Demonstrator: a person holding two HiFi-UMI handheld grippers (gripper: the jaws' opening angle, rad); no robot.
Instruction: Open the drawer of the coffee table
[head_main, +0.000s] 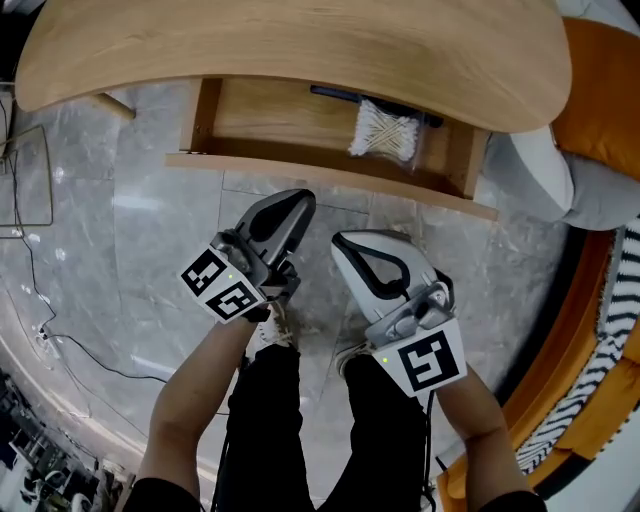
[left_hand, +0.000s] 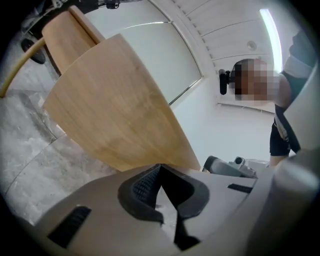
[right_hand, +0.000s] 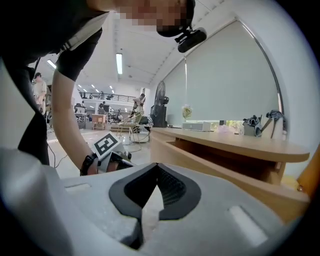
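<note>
— Found the drawer (head_main: 320, 172)?
— Yes, in the upper middle of the head view, pulled out from under the curved wooden tabletop (head_main: 300, 50), with its inside laid open to the camera. Shows again at the right of the right gripper view, jutting out below the tabletop's edge.
— Holding anything?
— A white bundle of thin sticks (head_main: 383, 132) toward its right end, and a dark flat item (head_main: 345, 95) at the back, half under the tabletop. Can't tell what that one is.
— Judged done, then?
— Looks so. Out far enough to show its contents, so probably nothing left to pull.
— And the fingers?
— Pressed together on both, pinching nothing. Left gripper (head_main: 298, 200) just below the drawer front and apart from it. Right gripper (head_main: 345, 243) a little lower and to the right, also apart. Borne out in each gripper's own view: dark pads meeting at the tips, only air beyond them.
— Why held there?
— Most likely to stay off the front panel and avoid nudging it back in. Side by side and pointing toward the drawer, so well placed for another tug if needed.
— Further out?
— Grey marble floor (head_main: 130, 230) underneath, black-trousered legs (head_main: 270, 400) at bottom centre. An orange seat (head_main: 610, 80) with a pale cushion (head_main: 545, 170) along the right edge, and striped fabric (head_main: 610, 330) at lower right.
</note>
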